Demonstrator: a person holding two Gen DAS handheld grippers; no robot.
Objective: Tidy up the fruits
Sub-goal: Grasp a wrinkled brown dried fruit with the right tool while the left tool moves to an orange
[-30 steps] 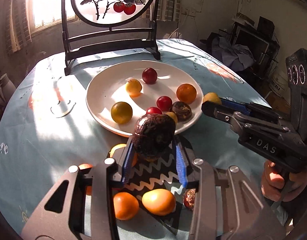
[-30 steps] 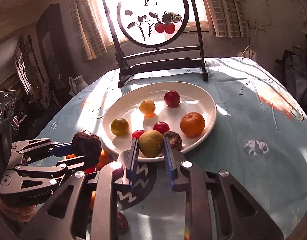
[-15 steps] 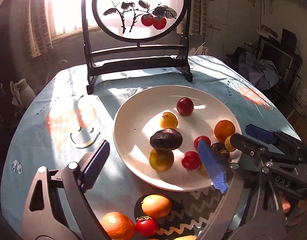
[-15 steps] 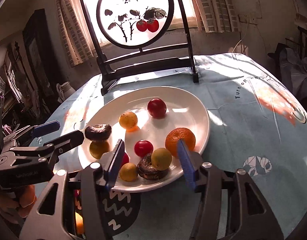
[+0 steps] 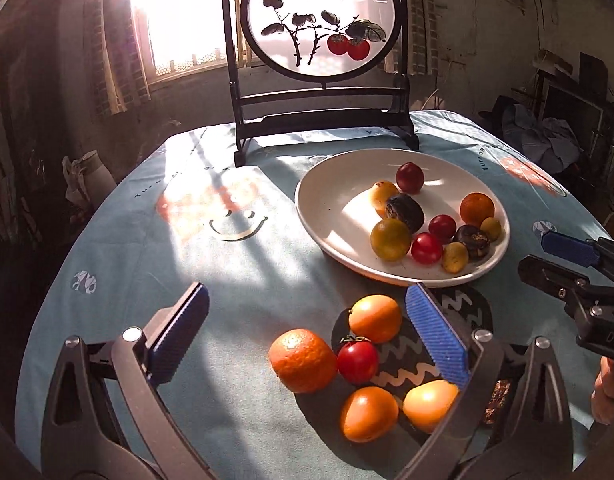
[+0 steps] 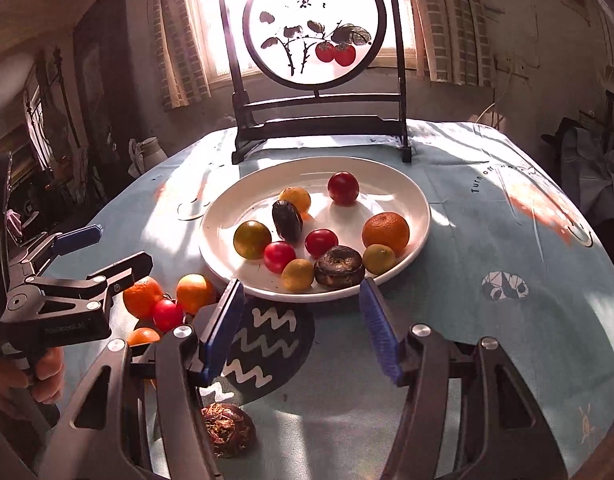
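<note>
Landmark: white plate (image 6: 421,216), being lit by sun on a blue tablecloth (image 6: 487,240), in front of a framed round screen (image 6: 315,24).

Left gripper (image 5: 307,330): its jaws are being opened wide, nothing being pressed between the blue pads (image 5: 435,332). It is being held over the cloth on the near side of the plate, apart from the rim. Loose fruit is lying between and just ahead of its fingers: an orange (image 5: 303,360), a tomato (image 5: 358,360) touching it, and three smooth orange fruits (image 5: 375,318) around a dark patterned mat (image 5: 459,312).

Right gripper (image 6: 301,330): it is being held part open and empty, pads released, just short of the plate's near rim. A dark wrinkled fruit (image 6: 228,430) is lying on the cloth beneath it, nearer than the plate.

On the plate, being kept: a dark oval fruit (image 6: 287,220) at the middle, leaning against a yellow fruit (image 6: 295,199); a greenish fruit (image 6: 252,239); three red fruits (image 6: 343,187); a second orange (image 6: 385,233); a dark ring-shaped fruit (image 6: 339,266) at the near rim, being flanked by two small yellow ones (image 6: 297,275).

A hand (image 6: 39,376) is being seen gripping the left gripper's handle.
</note>
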